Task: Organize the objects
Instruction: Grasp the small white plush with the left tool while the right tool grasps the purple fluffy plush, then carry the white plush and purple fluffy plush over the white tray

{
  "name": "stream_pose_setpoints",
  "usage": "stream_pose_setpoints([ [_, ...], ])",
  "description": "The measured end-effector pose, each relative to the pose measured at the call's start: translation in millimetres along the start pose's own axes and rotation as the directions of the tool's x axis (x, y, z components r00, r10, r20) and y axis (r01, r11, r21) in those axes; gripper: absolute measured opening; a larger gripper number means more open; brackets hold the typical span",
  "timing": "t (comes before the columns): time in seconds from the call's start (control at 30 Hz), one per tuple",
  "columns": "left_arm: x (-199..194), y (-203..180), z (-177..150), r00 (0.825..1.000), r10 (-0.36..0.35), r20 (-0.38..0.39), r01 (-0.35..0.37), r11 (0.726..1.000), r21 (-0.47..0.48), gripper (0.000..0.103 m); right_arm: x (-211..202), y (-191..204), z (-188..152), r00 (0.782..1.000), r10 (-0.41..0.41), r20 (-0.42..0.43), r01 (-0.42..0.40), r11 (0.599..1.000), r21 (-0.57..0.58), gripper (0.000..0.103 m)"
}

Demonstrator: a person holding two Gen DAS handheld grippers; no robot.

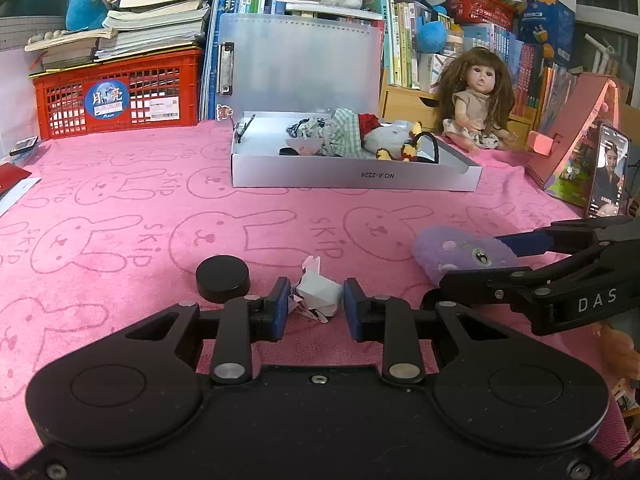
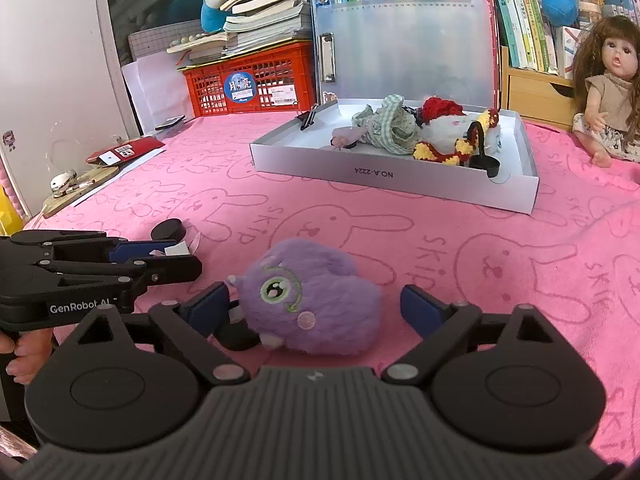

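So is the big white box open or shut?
Open. The white box has its clear lid standing straight up behind it, and you can see the toys and clothes lying inside.

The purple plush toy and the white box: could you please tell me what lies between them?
Nothing but bare pink blanket separates the purple plush toy from the white box, as the right wrist view shows.

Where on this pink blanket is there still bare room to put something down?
Bare pink blanket lies between the red crate, the white box and the black puck. It is crowded near the tongs, around the purple plush and white paper toy, and inside the box.
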State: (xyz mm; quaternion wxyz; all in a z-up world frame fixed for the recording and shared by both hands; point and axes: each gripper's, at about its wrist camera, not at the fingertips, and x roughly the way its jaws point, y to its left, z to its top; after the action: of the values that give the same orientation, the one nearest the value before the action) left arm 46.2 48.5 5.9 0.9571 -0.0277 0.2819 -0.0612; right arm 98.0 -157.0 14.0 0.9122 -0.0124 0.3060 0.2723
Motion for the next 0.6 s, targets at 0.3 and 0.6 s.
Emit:
stream_pose_setpoints([
  [0.3, -2.2, -2.9, 2.4, 1.0, -0.005, 0.011, 0.005, 1.0, -0.001, 0.027, -2.5, 3.3, 0.7, 1.0, -0.012, 0.011, 0.012, 1.0, -0.012, 0.078],
  [0.6, -3.1, -6.0, 7.3, 1.0, -0.011, 0.022, 0.012, 1.0, -0.006, 0.027, -7.6, 3.9, 2.4, 0.999, -0.022, 0.034, 0.022, 1.0, -0.001, 0.07],
])
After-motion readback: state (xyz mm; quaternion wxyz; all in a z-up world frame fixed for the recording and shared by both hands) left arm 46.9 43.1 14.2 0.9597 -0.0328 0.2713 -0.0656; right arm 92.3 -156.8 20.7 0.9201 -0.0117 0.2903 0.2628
